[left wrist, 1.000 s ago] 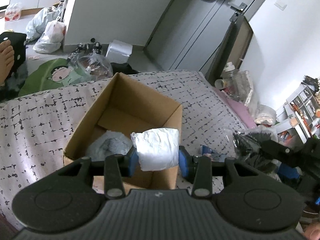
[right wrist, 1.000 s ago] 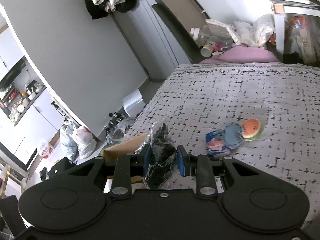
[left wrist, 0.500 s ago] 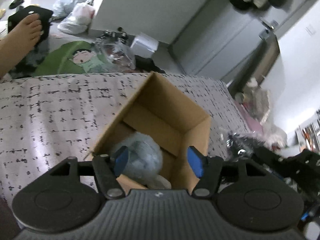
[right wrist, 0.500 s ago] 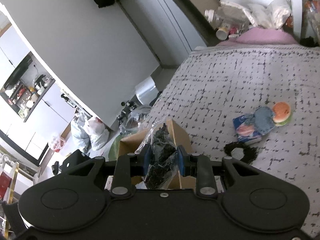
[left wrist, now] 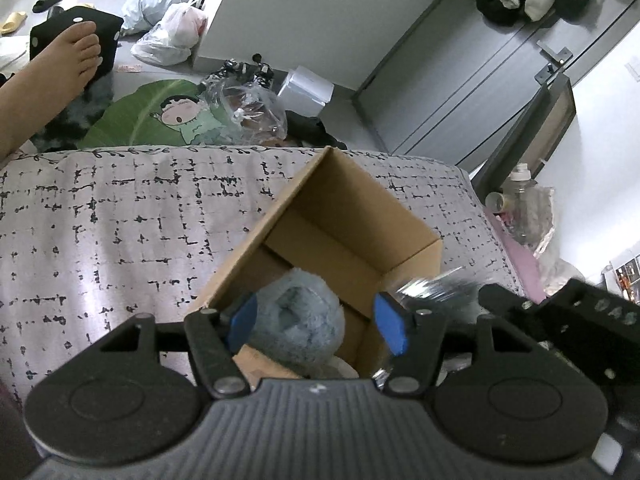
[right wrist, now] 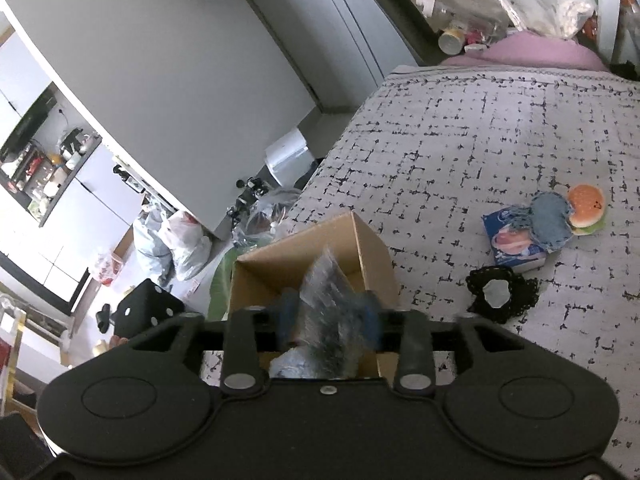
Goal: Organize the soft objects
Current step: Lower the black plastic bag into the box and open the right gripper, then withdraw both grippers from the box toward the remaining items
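Note:
An open cardboard box stands on the patterned bedspread. Inside lies a fluffy light-blue soft object. My left gripper is open and empty over the box's near edge. My right gripper holds a clear plastic bag with dark stuff inside, blurred by motion, over the box; its jaws look wider than before. That bag shows at the box's right corner in the left wrist view.
On the bedspread to the right lie a black lace item, a small blue packet, a blue-grey round pad and a burger plush. Bags and clutter lie on the floor beyond the bed. A bare foot is at the left.
My left gripper let go of the white soft packet into the box and opened. My right gripper carried the bag left over the box and its jaws have spread.

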Demonstrator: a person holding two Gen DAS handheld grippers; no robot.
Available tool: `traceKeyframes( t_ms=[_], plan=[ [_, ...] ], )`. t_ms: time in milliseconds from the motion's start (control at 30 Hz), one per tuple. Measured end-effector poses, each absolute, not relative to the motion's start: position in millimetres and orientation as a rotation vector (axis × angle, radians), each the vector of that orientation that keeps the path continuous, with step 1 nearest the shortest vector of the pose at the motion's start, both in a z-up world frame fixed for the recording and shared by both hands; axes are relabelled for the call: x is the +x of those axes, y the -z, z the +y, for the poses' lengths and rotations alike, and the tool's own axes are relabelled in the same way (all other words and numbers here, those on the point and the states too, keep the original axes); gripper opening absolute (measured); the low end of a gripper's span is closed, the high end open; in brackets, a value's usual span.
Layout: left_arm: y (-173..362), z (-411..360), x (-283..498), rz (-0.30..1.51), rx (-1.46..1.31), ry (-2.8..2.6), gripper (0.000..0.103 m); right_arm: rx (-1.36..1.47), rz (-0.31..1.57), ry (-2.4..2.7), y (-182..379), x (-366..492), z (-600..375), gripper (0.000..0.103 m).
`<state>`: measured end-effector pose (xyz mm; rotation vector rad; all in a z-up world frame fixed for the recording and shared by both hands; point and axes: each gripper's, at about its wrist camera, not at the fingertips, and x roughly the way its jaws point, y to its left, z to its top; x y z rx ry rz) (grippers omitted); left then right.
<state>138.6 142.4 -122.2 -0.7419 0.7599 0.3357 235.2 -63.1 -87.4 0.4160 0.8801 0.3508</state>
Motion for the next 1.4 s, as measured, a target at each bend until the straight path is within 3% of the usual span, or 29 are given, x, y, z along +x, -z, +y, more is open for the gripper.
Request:
traceKeyframes(
  t_ms=[433,700,1000,1400],
  plan=[
    [120,122,146,0.795,-0.646,-0.341,0.064,0.451,0.891,-0.249,89,217,-127,0.067],
    [111,94,149,0.816,-0.54,-0.311,0.077,0.431,0.893,-0.243,83,208,-155,0.077],
    [101,65,150,0.82,-0.455,-0.304,0.08,0.434,0.877,-0.218,75,201,-196,0.091],
    [90,33,152,0.793,-0.362,-0.306,0.08,0.454,0.834,-0.229,83,198,-259,0.092]
  ],
)
